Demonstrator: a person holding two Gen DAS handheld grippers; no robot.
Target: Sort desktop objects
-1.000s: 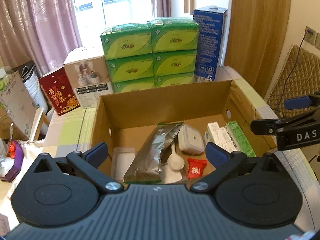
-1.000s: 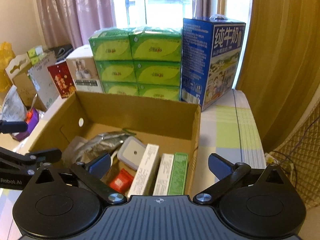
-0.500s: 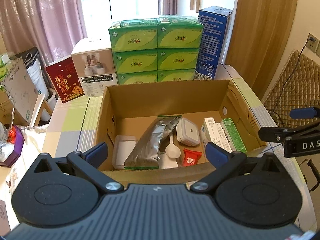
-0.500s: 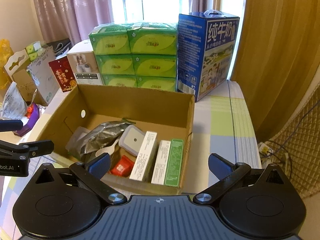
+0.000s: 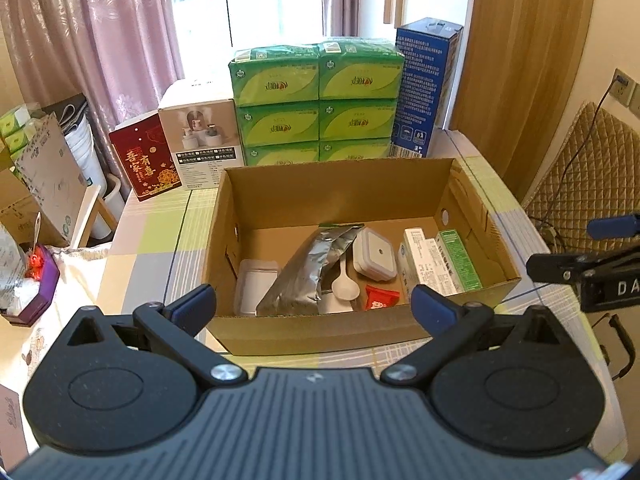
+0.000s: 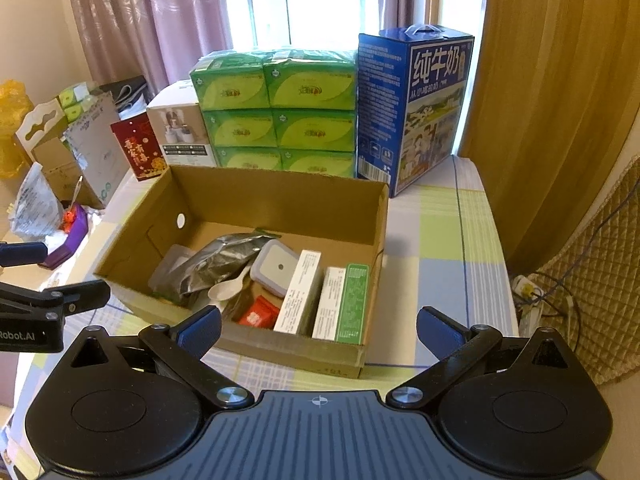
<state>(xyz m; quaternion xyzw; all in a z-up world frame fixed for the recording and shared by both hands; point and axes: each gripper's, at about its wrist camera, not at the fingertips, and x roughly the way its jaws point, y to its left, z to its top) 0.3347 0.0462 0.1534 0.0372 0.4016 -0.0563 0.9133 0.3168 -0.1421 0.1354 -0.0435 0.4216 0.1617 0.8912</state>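
Cardboard box with foil pouch, spoon

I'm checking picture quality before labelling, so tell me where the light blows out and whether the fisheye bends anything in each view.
Left wrist view: the window is blown out white, the cardboard box interior stays readable, and the curtains bow outward. Right wrist view: its window is also overexposed, the blue milk carton leans from lens distortion, and the corners vignette black.
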